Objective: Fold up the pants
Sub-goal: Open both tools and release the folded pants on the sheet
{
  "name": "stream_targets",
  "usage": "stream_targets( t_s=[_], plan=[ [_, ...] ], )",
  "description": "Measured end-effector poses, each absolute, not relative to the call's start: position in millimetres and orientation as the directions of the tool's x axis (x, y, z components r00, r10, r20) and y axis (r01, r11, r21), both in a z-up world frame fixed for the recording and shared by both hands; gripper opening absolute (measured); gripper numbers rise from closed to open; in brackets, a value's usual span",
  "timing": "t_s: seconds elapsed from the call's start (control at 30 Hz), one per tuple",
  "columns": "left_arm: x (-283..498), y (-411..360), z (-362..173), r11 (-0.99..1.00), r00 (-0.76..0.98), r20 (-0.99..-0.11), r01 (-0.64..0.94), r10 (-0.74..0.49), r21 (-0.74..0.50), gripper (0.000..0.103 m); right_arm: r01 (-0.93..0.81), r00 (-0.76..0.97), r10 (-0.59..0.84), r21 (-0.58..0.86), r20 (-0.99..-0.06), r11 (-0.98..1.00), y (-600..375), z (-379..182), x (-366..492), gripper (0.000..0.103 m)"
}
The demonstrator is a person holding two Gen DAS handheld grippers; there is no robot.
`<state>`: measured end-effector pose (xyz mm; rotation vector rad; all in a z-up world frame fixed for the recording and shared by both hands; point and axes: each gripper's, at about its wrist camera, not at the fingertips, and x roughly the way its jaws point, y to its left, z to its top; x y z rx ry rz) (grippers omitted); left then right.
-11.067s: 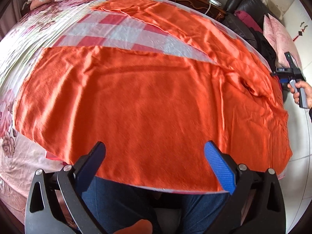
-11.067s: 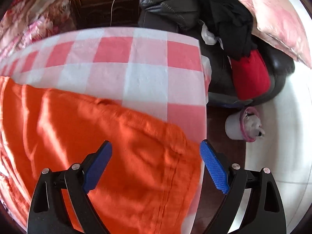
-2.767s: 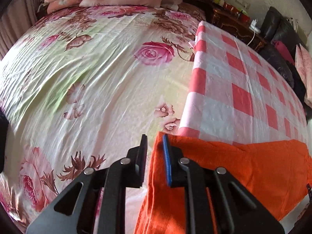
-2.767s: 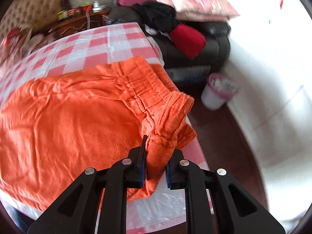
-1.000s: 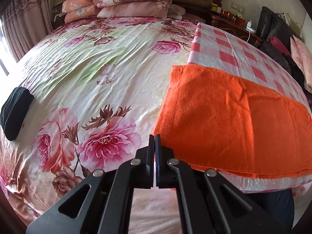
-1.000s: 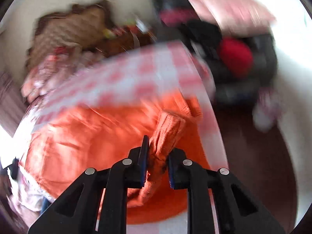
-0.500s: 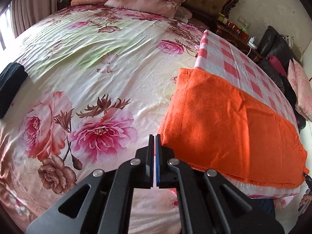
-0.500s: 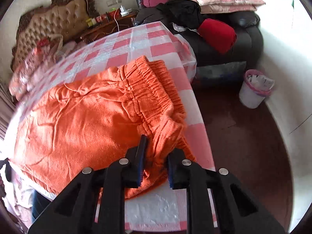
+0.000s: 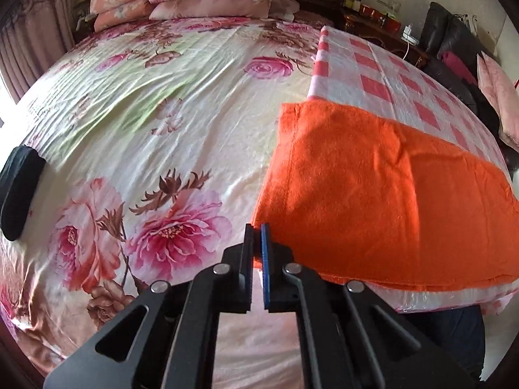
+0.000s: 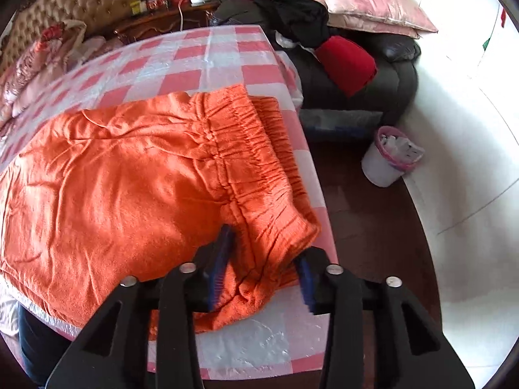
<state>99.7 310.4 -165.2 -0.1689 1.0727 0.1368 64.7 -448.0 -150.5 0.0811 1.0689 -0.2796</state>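
Broadly, a wide floral bed, with a pink-and-white checked cloth spread over its right side. On that cloth, orange pants, doubled leg on leg into one long band along the near edge, hems to the left, elastic waistband to the right.

Likely light and entirely limp: a fleecy knit, prone to sagging and wrinkling wherever unsupported, and to dragging rather than sliding on the plastic-looking cloth. Not fragile. Thickest and firmest at the gathered waistband and at the stitched hem, so best taken there, at the corners, through both layers at once; a pinch in mid-panel would probably lift only the top layer.

At the left end, left gripper at the near hem corner, jaws drawn almost together with only a thin slit between the pads and orange fabric showing inside it. Apparently a pinch on that corner, though hard to confirm how firm.

At the right end, right gripper with jaws spread wide, straddling the near waistband corner. Left pad against the fabric, right pad just beside the bunched elastic, nothing clamped.
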Motion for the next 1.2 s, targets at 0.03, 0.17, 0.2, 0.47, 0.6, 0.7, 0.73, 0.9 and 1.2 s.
stream_targets(
  t_s=[0.03, 0.17, 0.2, 0.47, 0.6, 0.7, 0.73, 0.9, 1.2],
  plan=[
    [98.6, 315.4, -159.6, 0.975, 0.486, -0.874, -0.203, 0.025, -0.085, 0.003, 0.265, 0.441, -0.213, -0.1, -0.872, 0.959, -450.2, -151.6, 64.7, 0.054],
    [99.9, 317.2, -162.1, 0.976, 0.464, -0.885, -0.211, 0.044, -0.062, 0.003, 0.252, 0.434, -0.251, -0.151, -0.865, 0.956, -432.5, -166.6, 71.1, 0.054],
    [97.8, 312.2, -155.3, 0.978, 0.485, -0.873, -0.202, 0.059, -0.046, 0.003, 0.246, 0.435, -0.264, -0.168, -0.861, 0.954, -429.4, -172.3, 74.4, 0.054],
    [83.5, 344.7, -176.5, 0.953, 0.46, -0.88, -0.303, 0.117, -0.031, 0.0, 0.228, 0.481, -0.27, -0.179, -0.834, 0.957, -426.2, -175.6, 64.4, 0.055],
    [95.5, 354.6, -158.0, 0.942, 0.55, -0.835, -0.273, -0.014, -0.196, 0.031, 0.211, 0.496, -0.324, -0.25, -0.805, 0.945, -415.8, -168.0, 63.0, 0.055],
    [139.3, 329.7, -148.6, 0.965, 0.569, -0.821, -0.188, -0.043, -0.181, 0.053, 0.193, 0.474, -0.469, -0.431, -0.745, 0.881, -402.9, -169.3, 62.6, 0.068],
    [158.5, 320.0, -151.1, 0.973, 0.555, -0.831, -0.166, -0.042, -0.16, 0.053, 0.177, 0.465, -0.491, -0.466, -0.737, 0.867, -399.2, -169.8, 62.3, 0.068],
    [244.4, 295.8, -181.2, 0.978, 0.462, -0.883, -0.134, -0.082, -0.161, 0.057, 0.162, 0.441, -0.58, -0.575, -0.685, 0.802, -394.9, -143.8, 56.1, 0.083],
    [267.1, 300.9, -188.2, 0.979, 0.428, -0.904, -0.175, -0.021, -0.106, 0.06, 0.244, 0.617, -0.171, -0.02, -0.768, 0.97, -452.7, -97.1, 97.1, 0.066]
  ],
)
